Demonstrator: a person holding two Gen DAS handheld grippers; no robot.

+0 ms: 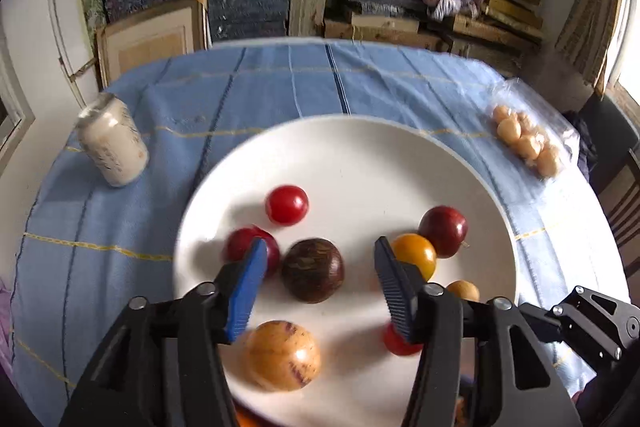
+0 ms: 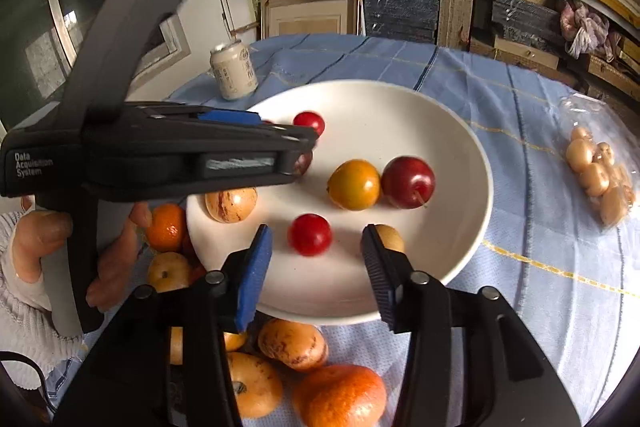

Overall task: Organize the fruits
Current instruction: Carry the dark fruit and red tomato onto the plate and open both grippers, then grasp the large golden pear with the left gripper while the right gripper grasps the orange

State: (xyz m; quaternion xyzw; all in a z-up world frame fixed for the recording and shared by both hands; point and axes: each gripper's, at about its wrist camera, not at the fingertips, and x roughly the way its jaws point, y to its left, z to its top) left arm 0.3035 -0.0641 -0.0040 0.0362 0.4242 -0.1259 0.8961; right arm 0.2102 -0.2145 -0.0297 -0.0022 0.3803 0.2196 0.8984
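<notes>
The table wears a pale blue checked cloth, and on it sits the big white plate, which I'll take as my landmark for everything else. Beyond the plate's far left rim a cream drink can stands upright on the cloth; off to the plate's right lies a clear bag of small tan round fruits, well apart from the rim.

Just off the plate's near edge, on the cloth, a heap of fruit waits: a large orange mandarin, a speckled yellow fruit, and more orange and yellow ones beside them.

On the plate itself: a speckled yellow melon-like fruit at the near side, a dark brown mottled fruit around the middle, a dark red plum touching a yellow-orange plum toward the right, a bright red plum farther back, and a small red plum near the front.

The left claw hangs over the plate with its jaws apart, the brown fruit between them but untouched. The right claw likewise stands apart, the small red plum lying loose between its blue pads.
</notes>
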